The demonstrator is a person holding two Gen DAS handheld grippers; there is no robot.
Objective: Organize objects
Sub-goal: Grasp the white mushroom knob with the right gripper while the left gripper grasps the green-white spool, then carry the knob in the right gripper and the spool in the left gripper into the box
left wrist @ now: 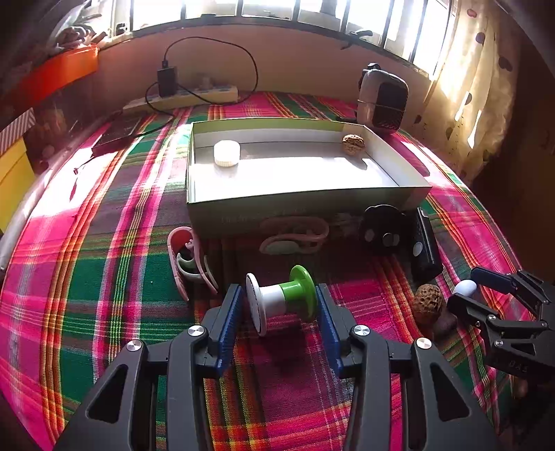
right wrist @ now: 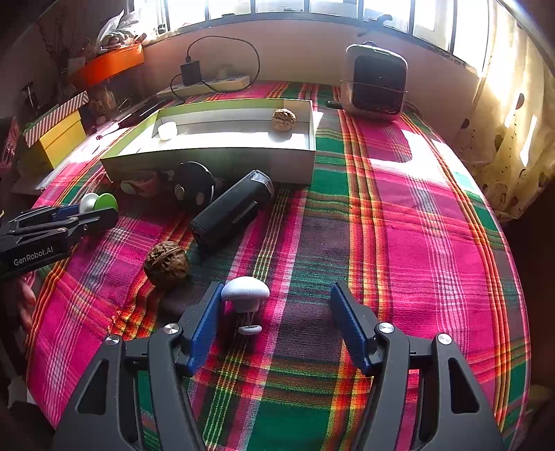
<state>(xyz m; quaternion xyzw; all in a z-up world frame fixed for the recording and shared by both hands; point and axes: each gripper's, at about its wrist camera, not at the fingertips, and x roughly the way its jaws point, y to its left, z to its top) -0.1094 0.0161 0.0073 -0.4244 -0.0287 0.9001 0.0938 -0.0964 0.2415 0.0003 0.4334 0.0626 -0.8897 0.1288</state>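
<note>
On the plaid cloth, starting at the far left of the left wrist view, a pink and white clip-like item is seen lying just beside the front corner of the shallow open box, which holds a white round cap at its left end and a walnut at its right. Between the spread blue pads of the left gripper a green and white spool is found lying on its side; whether the pads touch its ends cannot be told, and no firm clamp is seen. Against the box front, further right, a black round object and a black oblong device are crowded together, closing the way from the spool to that end of the box. A second walnut is set near the oblong device. The right gripper is held wide open, with a white mushroom-shaped knob standing between its pads, close to the left one and well apart from the right. Behind the box, a power strip with a charger is placed by the wall, and a grey heater-like appliance is stood at the right under sunlit windows
</note>
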